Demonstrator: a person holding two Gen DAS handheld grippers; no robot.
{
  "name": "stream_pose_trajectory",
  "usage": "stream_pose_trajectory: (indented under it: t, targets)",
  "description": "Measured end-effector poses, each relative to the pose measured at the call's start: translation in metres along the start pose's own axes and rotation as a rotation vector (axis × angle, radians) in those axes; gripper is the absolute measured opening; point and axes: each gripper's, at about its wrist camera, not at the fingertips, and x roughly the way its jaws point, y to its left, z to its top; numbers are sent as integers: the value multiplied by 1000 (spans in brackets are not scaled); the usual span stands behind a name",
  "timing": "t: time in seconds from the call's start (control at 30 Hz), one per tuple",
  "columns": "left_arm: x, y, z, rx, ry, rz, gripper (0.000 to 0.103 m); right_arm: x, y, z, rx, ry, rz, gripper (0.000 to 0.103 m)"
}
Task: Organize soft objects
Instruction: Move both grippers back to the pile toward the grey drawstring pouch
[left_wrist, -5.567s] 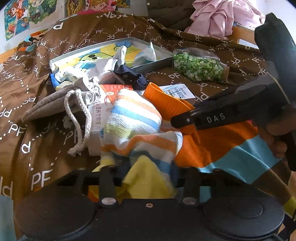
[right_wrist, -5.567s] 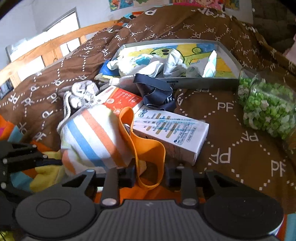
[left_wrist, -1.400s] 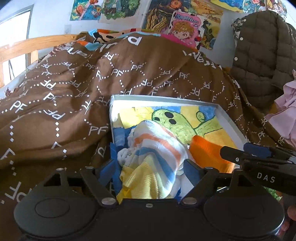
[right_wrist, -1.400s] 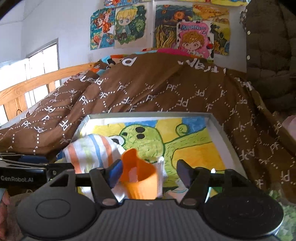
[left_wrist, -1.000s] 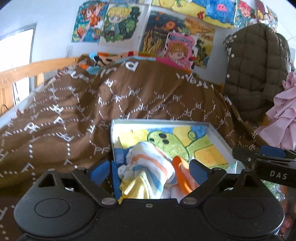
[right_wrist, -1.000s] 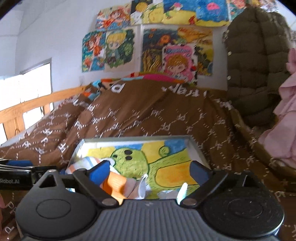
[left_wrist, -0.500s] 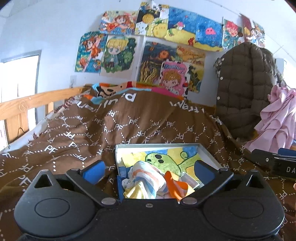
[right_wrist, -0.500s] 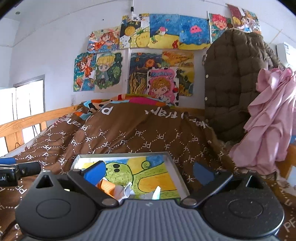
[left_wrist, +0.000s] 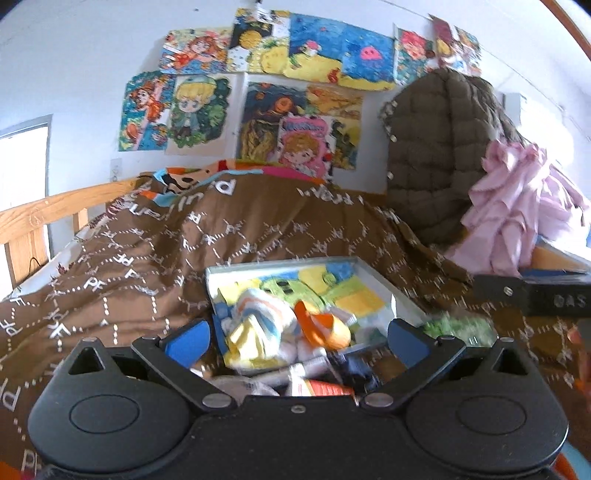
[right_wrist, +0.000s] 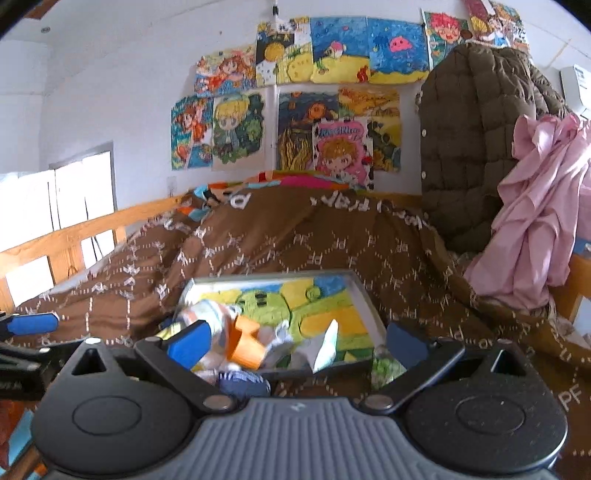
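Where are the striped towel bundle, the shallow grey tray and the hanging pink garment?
Striped orange, blue and yellow towel bundle (left_wrist: 258, 314): left wrist view, its striped top.
Shallow grey tray with cartoon picture (right_wrist: 360, 295): right wrist view, right rim.
Hanging pink garment (right_wrist: 535, 221): right wrist view, middle folds.

Bed (left_wrist: 258, 236) covered by brown quilt (right_wrist: 332, 240) with white dotted hexagon pattern and "PF" letters; quilt heaped into a hump toward the wall. Wooden bed rail (right_wrist: 74, 236) along the left side. Shallow grey tray (left_wrist: 400, 291) with cartoon-printed bottom lies directly on the quilt, mid-frame. Just beside the tray's near right corner, a clear bag of green bits (left_wrist: 458, 326) on the quilt, blurred. In front of the tray's near edge, a red-and-white box (left_wrist: 325, 387) and dark blue fabric (right_wrist: 243, 382) on the quilt, partly hidden. Orange and blue patterned cloth (right_wrist: 207, 195) peeks out at the quilt's far top edge.
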Motion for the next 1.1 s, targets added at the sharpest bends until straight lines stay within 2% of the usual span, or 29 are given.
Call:
stream_pose_trajectory:
  t: [0.23,0.37,1.1]
  targets:
    - [-14,-8,-23,55,65,-38,102,-7,7,-26,-44,81,0,103]
    - [-19,-9,-30,53,89,-43,102,-13,12,-36,-66,113,16,103]
    - [-19,7,-56,-49,231,55,102,-16,18,-66,-120,217,57,103]
